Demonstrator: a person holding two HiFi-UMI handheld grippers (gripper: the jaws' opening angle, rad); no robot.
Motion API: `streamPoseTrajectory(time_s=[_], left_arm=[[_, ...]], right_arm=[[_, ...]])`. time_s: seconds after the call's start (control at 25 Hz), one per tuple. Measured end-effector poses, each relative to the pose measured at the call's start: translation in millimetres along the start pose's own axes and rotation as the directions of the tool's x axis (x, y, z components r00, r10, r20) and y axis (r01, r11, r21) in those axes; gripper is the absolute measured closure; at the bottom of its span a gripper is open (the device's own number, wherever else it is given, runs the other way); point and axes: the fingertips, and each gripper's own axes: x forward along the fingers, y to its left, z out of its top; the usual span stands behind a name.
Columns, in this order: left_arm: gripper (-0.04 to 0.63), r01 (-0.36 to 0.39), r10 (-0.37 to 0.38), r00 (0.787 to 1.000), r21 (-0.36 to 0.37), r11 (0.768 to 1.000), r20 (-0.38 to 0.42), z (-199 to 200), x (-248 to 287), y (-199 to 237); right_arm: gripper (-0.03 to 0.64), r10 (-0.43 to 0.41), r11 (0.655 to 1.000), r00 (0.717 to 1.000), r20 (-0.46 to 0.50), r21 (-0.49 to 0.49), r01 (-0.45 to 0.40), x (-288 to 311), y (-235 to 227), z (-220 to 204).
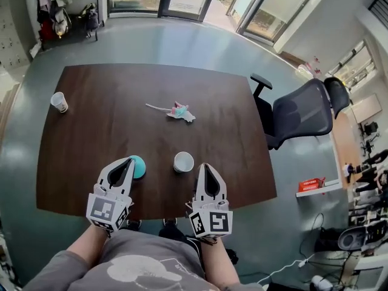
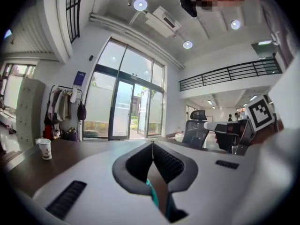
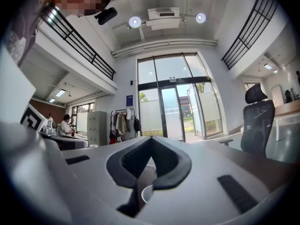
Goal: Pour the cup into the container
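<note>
A round white cup (image 1: 183, 162) is sitting right of a round teal container (image 1: 139, 167) on the dark wooden surface (image 1: 121, 83); the left gripper (image 1: 128, 161) and right gripper (image 1: 205, 166) are hovering, fingers together, empty.

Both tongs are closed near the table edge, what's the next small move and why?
Probably open the right tongs for the near white cup: both tongs are shut and empty, the cup stands left of the right tips, the teal container by the left tongs.
</note>
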Motion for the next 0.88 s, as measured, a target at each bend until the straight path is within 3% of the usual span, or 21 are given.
streamPoseTrajectory(time_s=[0.4,0.88], left_arm=[[0.586,-0.221,0.222,0.975,-0.052,0.974,0.007,-4.0,-1.5,-4.3],[0.586,-0.378,0.379,0.925,-0.055,0.924,0.018,-3.2,-17.9,-28.9]], right_arm=[[0.629,0.172,0.985,0.985,-0.014,0.038,-0.171,30.5,-33.2,-4.1],[0.629,0.309,0.950,0.950,-0.045,0.073,-0.305,43.5,-47.3,-17.8]])
